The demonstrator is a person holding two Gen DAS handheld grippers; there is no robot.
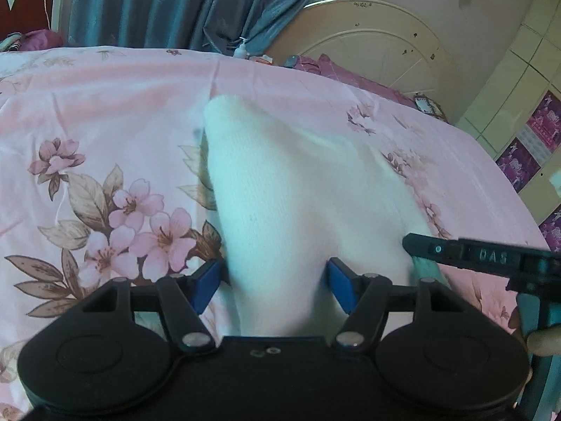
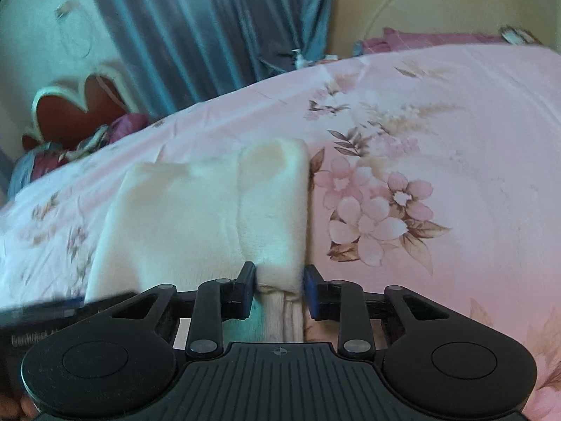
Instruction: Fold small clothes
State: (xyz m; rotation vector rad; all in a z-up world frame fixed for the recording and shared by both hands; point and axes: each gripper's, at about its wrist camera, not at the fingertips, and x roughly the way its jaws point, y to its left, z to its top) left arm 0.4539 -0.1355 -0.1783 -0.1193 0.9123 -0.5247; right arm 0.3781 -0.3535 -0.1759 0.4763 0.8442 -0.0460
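A small white knit garment point(image 1: 298, 182) lies on the pink floral bedsheet point(image 1: 105, 105). My left gripper point(image 1: 277, 280) has its blue pads on either side of the garment's near edge, jaws wide apart with the cloth between them. In the right wrist view the same garment point(image 2: 210, 210) looks cream, with a fold line down it. My right gripper point(image 2: 280, 287) straddles its near right corner, jaws apart around the cloth. The right gripper's black finger point(image 1: 473, 256) shows at the garment's right edge in the left wrist view.
A cream headboard point(image 1: 368, 42) and teal curtains point(image 1: 175, 3) stand behind the bed. Purple pillows point(image 1: 343, 73) and a small bottle point(image 1: 242, 49) lie at the far edge. A tiled wall with pink stickers point(image 1: 540, 122) is at the right.
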